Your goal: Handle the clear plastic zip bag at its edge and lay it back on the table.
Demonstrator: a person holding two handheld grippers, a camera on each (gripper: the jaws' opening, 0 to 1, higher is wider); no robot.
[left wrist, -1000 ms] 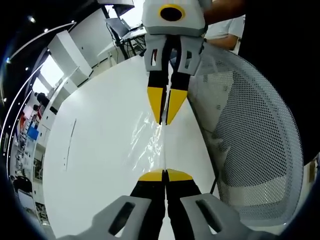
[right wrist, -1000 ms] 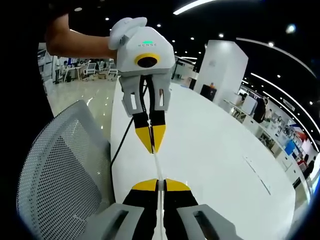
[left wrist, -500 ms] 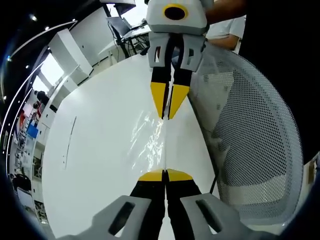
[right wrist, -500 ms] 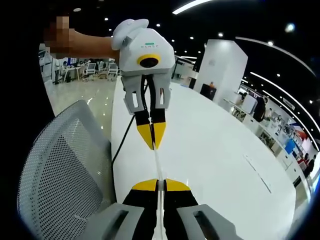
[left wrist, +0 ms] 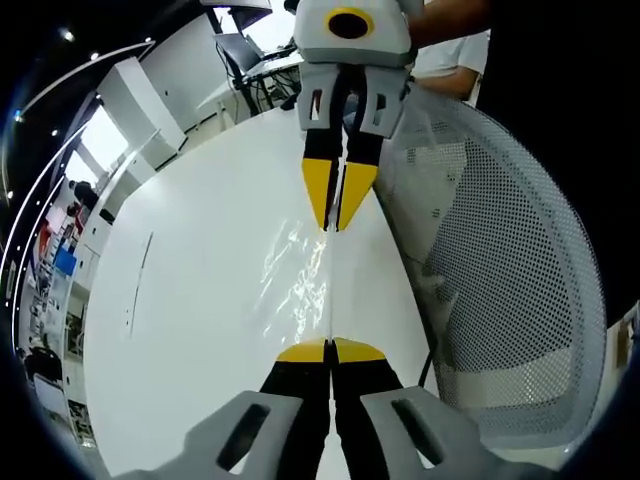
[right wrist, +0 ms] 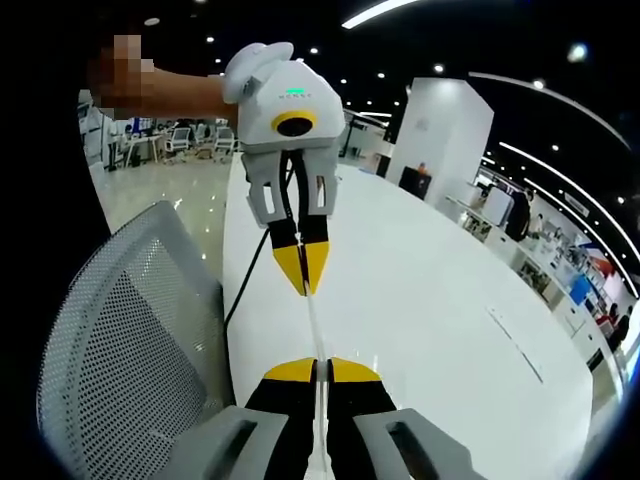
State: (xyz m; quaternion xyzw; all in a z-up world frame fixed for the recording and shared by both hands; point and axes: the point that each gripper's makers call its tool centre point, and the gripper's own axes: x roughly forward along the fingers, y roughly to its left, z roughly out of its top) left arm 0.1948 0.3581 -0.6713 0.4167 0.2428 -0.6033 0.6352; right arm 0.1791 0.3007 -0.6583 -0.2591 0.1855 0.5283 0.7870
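The clear plastic zip bag is held stretched between the two grippers, above the white table. In the left gripper view the left gripper is seen with its yellow-tipped jaws pressed together on the near edge of the bag; the right gripper enters from the top of that view, its jaws likewise closed on the far edge. In the right gripper view the arrangement is mirrored: the right gripper is clamped on one end of the bag's edge, which is seen edge-on as a thin pale line, and the left gripper is clamped on the other end.

Change over the last second: the opposite gripper has been drawn slightly further away in both views, and the visible span of film between the jaw tips has lengthened a little. The crinkled highlights are unchanged otherwise. It is judged that the bag has been pulled taut along its edge — no release has been made.

A mesh chair back stands just beside the table edge, and a dark cable runs down there.

Judgement: the handling step appears in progress; lowering to the table is not yet done. Both grips must be kept until the film touches the surface.
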